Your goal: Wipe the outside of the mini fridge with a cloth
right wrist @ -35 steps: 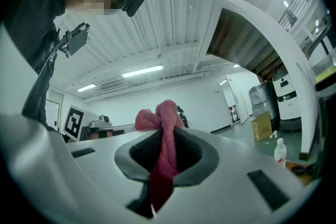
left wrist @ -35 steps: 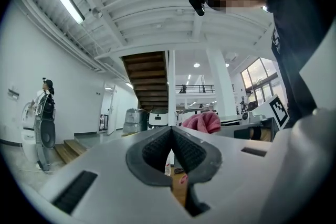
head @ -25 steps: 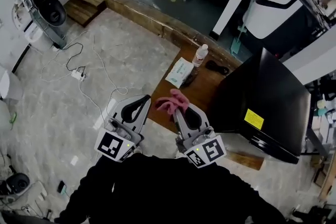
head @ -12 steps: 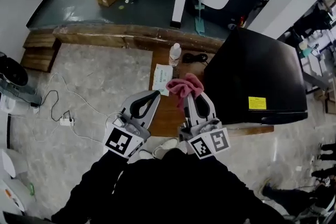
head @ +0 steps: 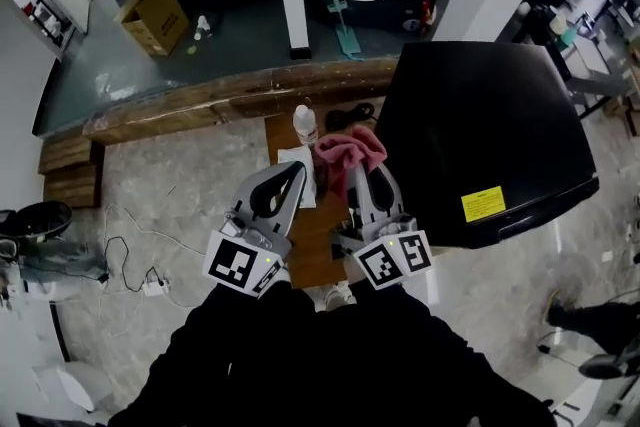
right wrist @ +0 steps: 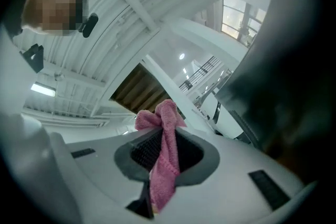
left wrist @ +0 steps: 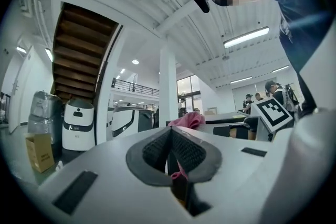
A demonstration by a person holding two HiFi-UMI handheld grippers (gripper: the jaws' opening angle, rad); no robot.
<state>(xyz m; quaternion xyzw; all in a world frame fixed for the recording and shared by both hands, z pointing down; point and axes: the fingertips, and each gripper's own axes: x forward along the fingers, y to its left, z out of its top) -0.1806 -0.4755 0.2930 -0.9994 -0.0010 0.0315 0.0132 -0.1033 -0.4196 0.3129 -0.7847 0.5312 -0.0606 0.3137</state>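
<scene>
Ground: grey stone floor (head: 170,185)
Fridge: black boxy mini fridge (head: 480,115)
Right gripper (head: 358,173): clamped on pink terry cloth (head: 350,147)
Left gripper (head: 293,173): jaws together, empty

Head view: even, diffuse overhead light is recorded; no hard shadows are cast on the pale floor (head: 150,205). Strong barrel distortion is noted, with straight edges bowed toward the frame borders. Only a faint sheen is seen on the black top of the mini fridge (head: 480,125); surface detail is lost in the dark.

Left gripper view: the fisheye circle is vignetted to black at the corners. Light is supplied by ceiling strip lamps (left wrist: 247,38). The near foreground is rendered soft.

Right gripper view: the window (right wrist: 239,21) is overexposed. The cloth (right wrist: 164,160) is held in fair focus. The right side is darkened and blurred.
</scene>
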